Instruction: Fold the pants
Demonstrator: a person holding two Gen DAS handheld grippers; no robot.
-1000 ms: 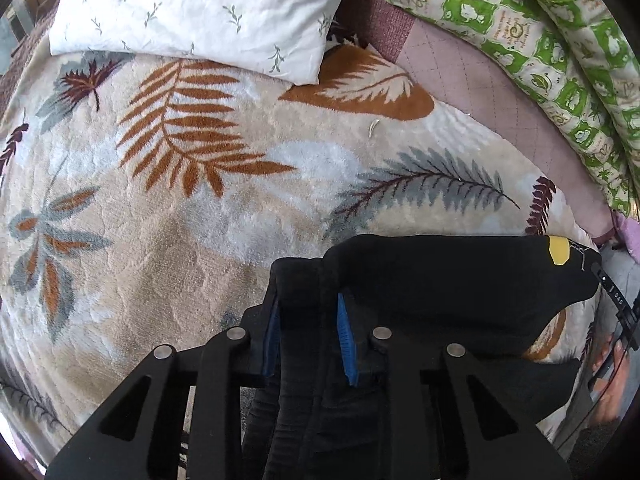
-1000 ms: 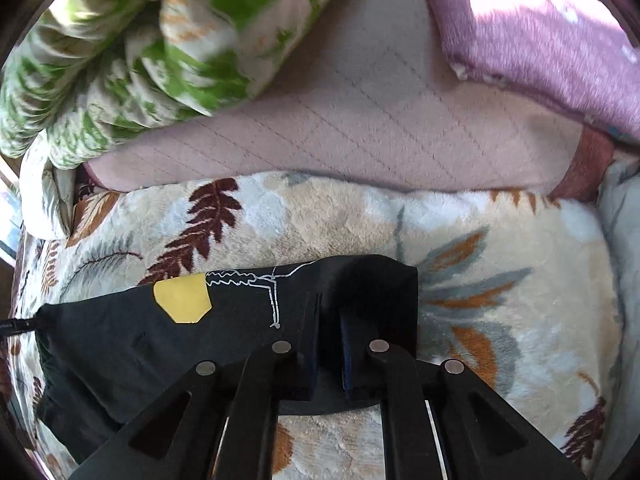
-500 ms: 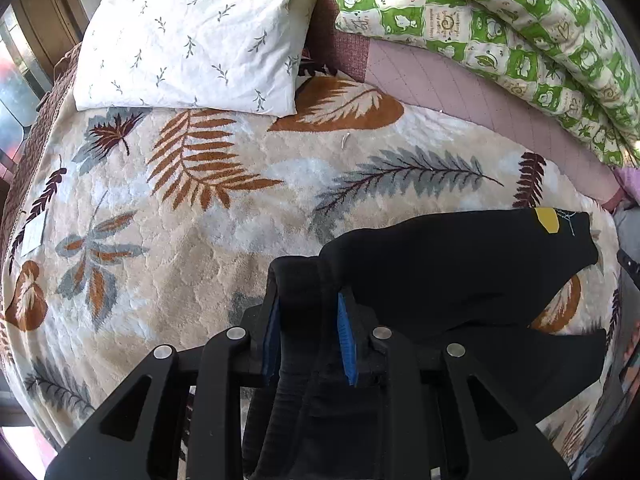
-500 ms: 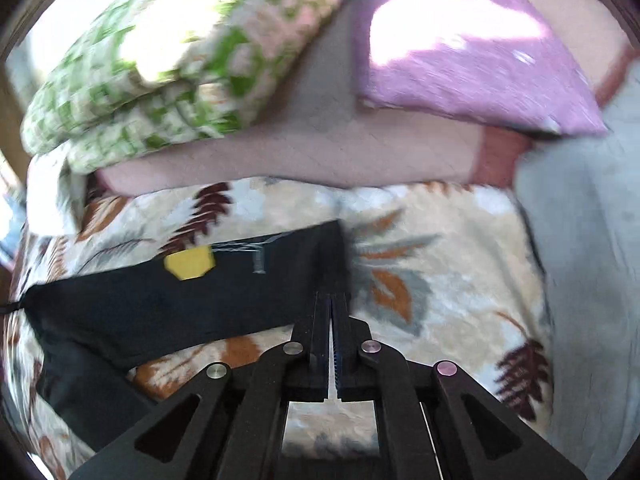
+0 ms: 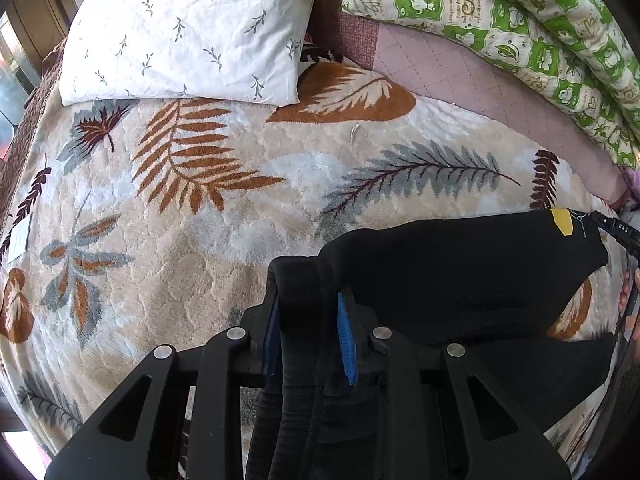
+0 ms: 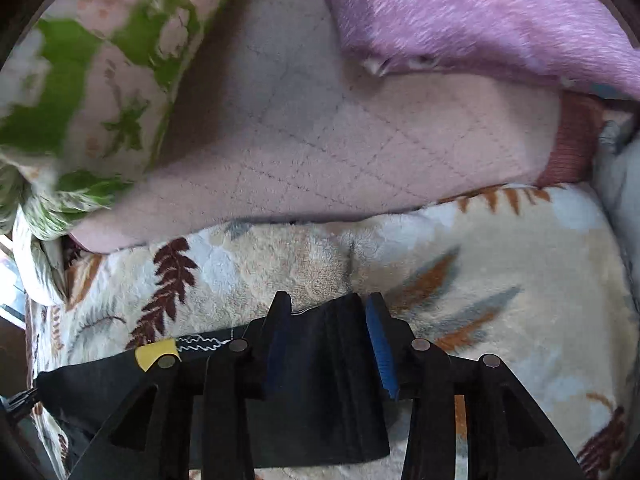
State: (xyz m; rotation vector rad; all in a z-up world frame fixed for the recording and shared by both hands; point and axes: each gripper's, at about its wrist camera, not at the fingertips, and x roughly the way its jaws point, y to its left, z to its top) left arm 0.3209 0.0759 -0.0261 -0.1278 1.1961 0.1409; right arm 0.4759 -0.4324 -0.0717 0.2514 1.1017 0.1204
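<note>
Black pants [image 5: 460,272] with a small yellow patch [image 5: 562,222] lie stretched across the leaf-patterned blanket [image 5: 200,200]. My left gripper [image 5: 306,292] is shut on a bunched fold of the pants, its blue pads [image 5: 344,336] pressing the cloth from both sides. In the right wrist view the other end of the pants [image 6: 324,400] lies between the fingers of my right gripper [image 6: 328,304]. Its jaws are opening and stand apart beside the cloth. The yellow patch [image 6: 154,354] sits just left of them.
A white pillow [image 5: 192,28] lies at the head of the bed and a green patterned quilt [image 5: 520,20] at the far right. Beyond the blanket are a pink quilted sheet [image 6: 340,152] and a purple fleece [image 6: 480,12]. A hand [image 5: 626,296] shows at the right edge.
The right gripper, shut and raised over the pants' end half a second ago, has come down with its jaws apart around that end. The left gripper keeps its grip and has tilted slightly.
</note>
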